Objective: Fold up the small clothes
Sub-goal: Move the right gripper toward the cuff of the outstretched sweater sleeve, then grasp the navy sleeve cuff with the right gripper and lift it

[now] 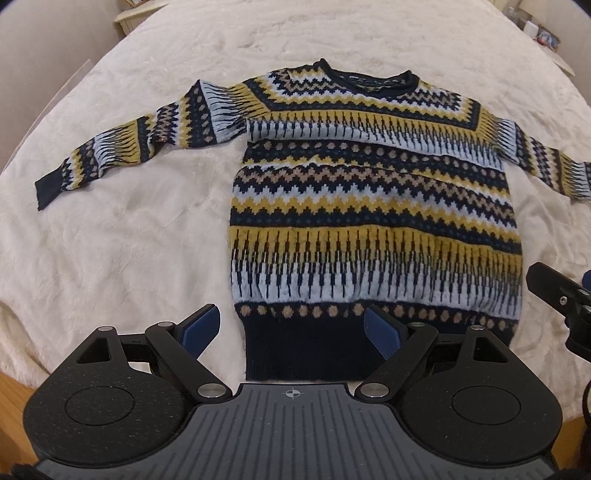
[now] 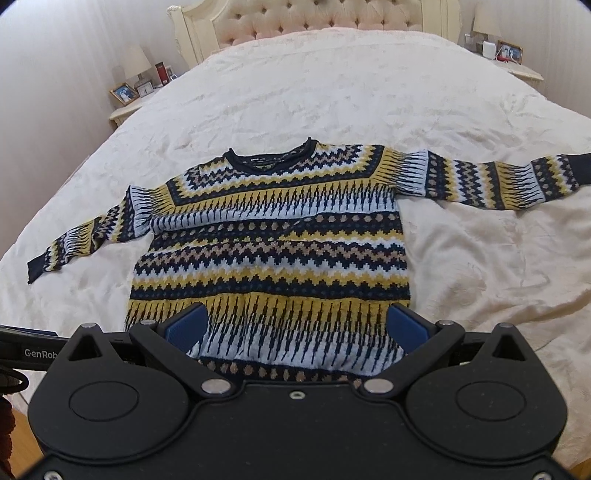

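A knitted sweater [image 1: 369,206] [image 2: 273,251] in navy, yellow, pale blue and tan bands lies flat and face up on the bed, both sleeves spread out sideways, neck away from me. My left gripper [image 1: 291,330] hangs open over the dark hem at the sweater's lower left corner, with nothing between its blue pads [image 1: 201,326]. My right gripper [image 2: 295,328] is open above the lower body of the sweater, its blue pads [image 2: 184,328] wide apart and holding nothing. Part of the right gripper [image 1: 561,299] shows at the right edge of the left wrist view.
A cream quilted bedspread [image 2: 332,92] covers the whole bed. A tufted headboard [image 2: 314,18] stands at the far end. Nightstands on both sides carry lamps, photo frames [image 2: 123,94] and small items. Wooden floor [image 1: 14,417] shows by the bed's near edge.
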Tool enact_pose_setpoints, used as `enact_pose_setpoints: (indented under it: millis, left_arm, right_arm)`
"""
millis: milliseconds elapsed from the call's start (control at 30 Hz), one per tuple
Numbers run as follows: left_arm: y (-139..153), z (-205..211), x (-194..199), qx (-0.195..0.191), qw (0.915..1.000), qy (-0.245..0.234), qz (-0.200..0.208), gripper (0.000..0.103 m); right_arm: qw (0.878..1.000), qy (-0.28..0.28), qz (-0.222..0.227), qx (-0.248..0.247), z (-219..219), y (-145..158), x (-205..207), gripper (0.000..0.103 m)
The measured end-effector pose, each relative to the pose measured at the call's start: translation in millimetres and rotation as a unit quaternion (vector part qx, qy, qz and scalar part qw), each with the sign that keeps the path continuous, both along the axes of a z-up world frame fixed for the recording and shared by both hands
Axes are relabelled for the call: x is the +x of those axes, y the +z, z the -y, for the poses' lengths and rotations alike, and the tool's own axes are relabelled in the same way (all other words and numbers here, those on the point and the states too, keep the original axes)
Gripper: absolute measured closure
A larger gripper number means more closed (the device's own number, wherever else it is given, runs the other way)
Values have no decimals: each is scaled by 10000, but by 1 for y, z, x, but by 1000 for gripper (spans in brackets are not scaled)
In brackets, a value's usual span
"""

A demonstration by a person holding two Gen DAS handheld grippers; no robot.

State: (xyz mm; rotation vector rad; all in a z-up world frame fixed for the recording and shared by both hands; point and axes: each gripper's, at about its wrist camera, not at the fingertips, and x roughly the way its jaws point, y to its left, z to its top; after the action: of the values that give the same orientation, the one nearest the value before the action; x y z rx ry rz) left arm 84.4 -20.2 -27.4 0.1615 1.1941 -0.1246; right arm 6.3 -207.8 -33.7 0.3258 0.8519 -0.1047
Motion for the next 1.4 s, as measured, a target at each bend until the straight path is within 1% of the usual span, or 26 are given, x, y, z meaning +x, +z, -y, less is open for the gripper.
enact_pose_setpoints:
  millis: [133, 233, 300, 400, 500, 633, 767, 900, 933, 1000, 1067, 1133, 1267, 1400]
  left_arm:
    - [-5, 0, 21, -14, 10000, -28, -60, 18]
    - [-6, -1, 37, -124, 9999, -28, 6, 18]
    - [-4, -3, 48, -240, 9996, -2, 119, 18]
    - [1, -4, 63, -447, 9980, 25, 437, 18]
    - [5, -5, 77, -758, 9940, -58, 786, 18]
    - [5, -1, 91, -1053, 9889, -250, 1020, 18]
    - [-1, 1, 99, -1326, 9846, -416, 1065, 18]
    - [-6, -2, 101, -1782, 9779, -404, 1013, 17]
    - [-8, -1, 101, -1791, 9779, -397, 1007, 17]
    - [-11, 4, 101, -1625, 9810, -398, 984, 17]
    - [-13, 9, 99, -1422, 9847, -363, 940, 17]
    - [-13, 13, 96, -1327, 9865, -270, 918, 17]
    - [-12, 23, 88, -1111, 9898, 35, 896, 17]
    - [-10, 35, 77, -958, 9911, 390, 833, 17]
  right_arm:
    - [9999, -40, -87, 61, 1, -5, 18, 1]
    - [9998, -79, -116, 115, 4, -9, 32, 1]
    - [9997, -125, -123, 141, 6, -11, 41, 1]
    - [9996, -195, -73, 213, 11, -13, 53, 1]
    - [9993, -226, -42, 288, 18, -14, 64, 1]
    - [9988, -387, -19, 291, 31, -15, 73, 1]
    - [9983, -495, 29, 320, 48, -18, 77, 1]
    - [9969, -539, 93, 563, 72, -21, 79, 1]
    - [9965, -549, 119, 624, 78, -21, 78, 1]
    - [9957, -596, 161, 684, 92, -22, 78, 1]
    - [9955, -678, 145, 652, 107, -24, 77, 1]
    - [9957, -716, 97, 582, 124, -26, 77, 1]
    - [9963, -707, -16, 495, 162, -34, 77, 1]
    - [9965, -733, -145, 385, 207, -42, 78, 1]
